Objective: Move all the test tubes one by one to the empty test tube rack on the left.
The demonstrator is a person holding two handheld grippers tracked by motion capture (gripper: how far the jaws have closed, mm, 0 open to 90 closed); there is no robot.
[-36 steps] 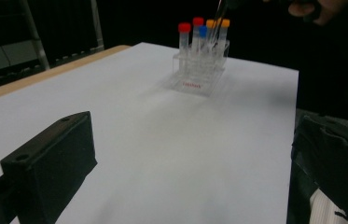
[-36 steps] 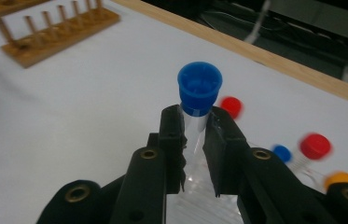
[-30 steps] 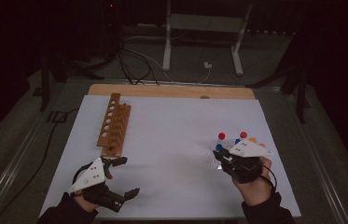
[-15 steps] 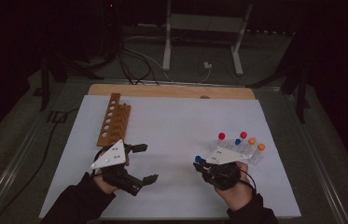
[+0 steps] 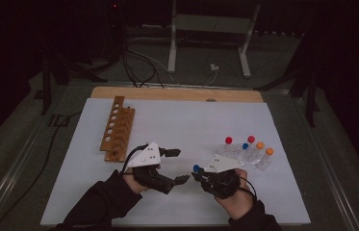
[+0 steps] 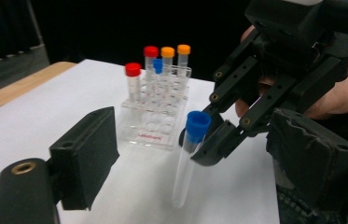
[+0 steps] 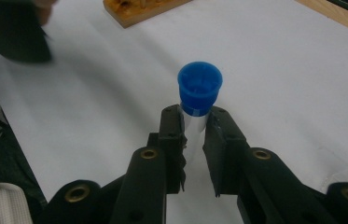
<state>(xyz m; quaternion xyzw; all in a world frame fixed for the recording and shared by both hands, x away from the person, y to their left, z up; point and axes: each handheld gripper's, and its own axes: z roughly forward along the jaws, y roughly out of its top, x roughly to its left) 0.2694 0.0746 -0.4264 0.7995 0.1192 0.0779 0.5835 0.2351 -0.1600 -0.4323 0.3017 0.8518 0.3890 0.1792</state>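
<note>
A clear test tube with a blue cap stands upright above the white mat, and my right gripper is shut on it just under the cap. The right gripper's pads press on the glass from both sides. My left gripper faces it from the left. Its jaws have just been closing and stand either side of the tube without touching it. The left gripper is open. The right gripper shows in the left gripper view, clamped on the tube.
A clear plastic rack at right holds tubes with red, blue and orange caps. A wooden tube rack with a row of holes lies at the left of the white mat. A metal stand rises behind the table.
My right gripper has carried the blue-capped tube left, away from the clear rack. My left gripper has moved right and up the mat toward it, and its jaws have narrowed.
</note>
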